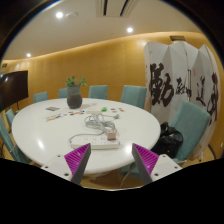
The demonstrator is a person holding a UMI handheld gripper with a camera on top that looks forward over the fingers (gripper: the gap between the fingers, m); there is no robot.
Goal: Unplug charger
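Observation:
A white power strip lies near the front edge of a round white table, just beyond my fingers. A small brownish charger block stands plugged into it, with white cables looping behind. My gripper is open and empty, its magenta pads spread wide, held short of the table edge and clear of the strip.
Teal chairs ring the table. A potted plant stands at the far side. A white folding screen with black calligraphy stands at the right. A dark bag sits on a chair beside the table. A monitor hangs at the left.

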